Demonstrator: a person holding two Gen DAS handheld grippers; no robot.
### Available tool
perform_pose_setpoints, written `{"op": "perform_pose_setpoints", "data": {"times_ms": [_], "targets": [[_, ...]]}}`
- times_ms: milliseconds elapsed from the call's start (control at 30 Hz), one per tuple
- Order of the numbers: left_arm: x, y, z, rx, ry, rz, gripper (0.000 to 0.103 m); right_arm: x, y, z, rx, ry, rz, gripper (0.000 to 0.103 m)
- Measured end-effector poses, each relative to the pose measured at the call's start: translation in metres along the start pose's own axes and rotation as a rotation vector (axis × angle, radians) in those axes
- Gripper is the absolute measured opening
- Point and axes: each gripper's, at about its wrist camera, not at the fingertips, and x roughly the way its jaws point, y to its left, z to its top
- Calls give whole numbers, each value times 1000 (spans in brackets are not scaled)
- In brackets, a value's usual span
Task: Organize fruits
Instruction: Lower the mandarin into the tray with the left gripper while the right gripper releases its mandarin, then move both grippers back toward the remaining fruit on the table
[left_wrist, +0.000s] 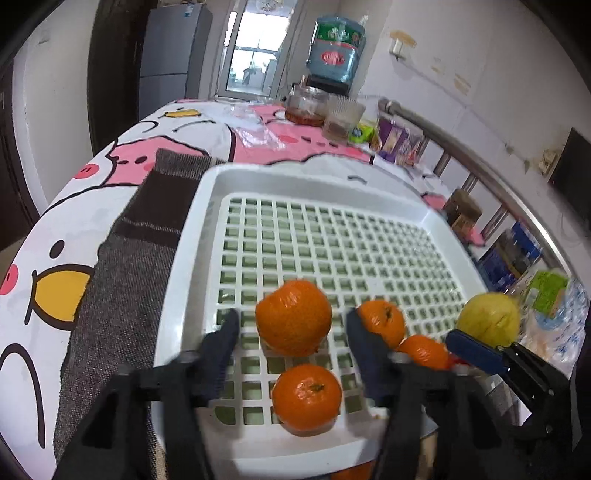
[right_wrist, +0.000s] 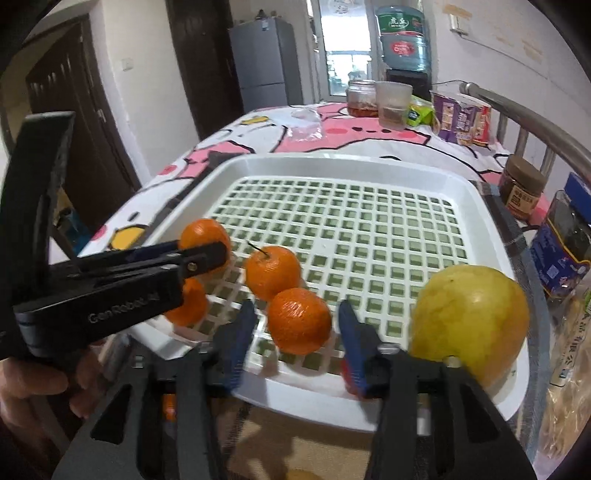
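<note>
A table under a cartoon-printed cloth fills most of what I see, with a dark striped cloth laid across it. On that cloth sits the white tray with a grid floor, its far part bare and all the fruit gathered at the near edge. Biggest of the fruit is a yellow-green pear at the tray's near right side, just outside the right-hand finger of my right gripper. That gripper's blue-padded fingers stand spread on either side of one orange resting on the grid, with a gap showing on both sides, so they are not pinching it. Just behind it lies an orange with a stem, the two close together. My left gripper is spread as well: a large orange sits between its dark fingers, clear of both. A smaller orange lies nearer me, between the same fingers. Jars and packets line the table's far and right edges.
</note>
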Motion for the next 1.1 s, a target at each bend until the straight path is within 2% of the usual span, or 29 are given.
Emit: {"op": "perform_pose_setpoints", "data": {"times_ms": [67, 200, 333, 433, 667, 733, 800, 867, 1100], "targets": [[-13, 0, 4, -8, -40, -13, 79, -11, -3, 4, 28, -43, 2, 81], [-47, -3, 15, -24, -125, -42, 88, -48, -13, 14, 66, -170, 1, 88], [-82, -13, 22, -14, -218, -58, 95, -92, -22, 22, 108, -292, -21, 102], [-101, -23, 23, 9, -264, -58, 97, -116, -23, 27, 118, -351, -28, 103], [-146, -47, 18, 33, -360, -80, 103, -154, -25, 30, 152, -399, -115, 103], [-157, -53, 13, 43, -373, -100, 103, -165, -29, 29, 184, -411, -110, 103], [-164, -59, 7, 74, -380, -119, 103, -180, -34, 24, 237, -432, -65, 103], [-166, -62, 1, 109, -373, -96, 103, -191, -36, 18, 258, -447, -15, 103], [-168, -49, -24, 140, -363, -72, 103, -206, -15, -12, 138, -455, -9, 103]]}}
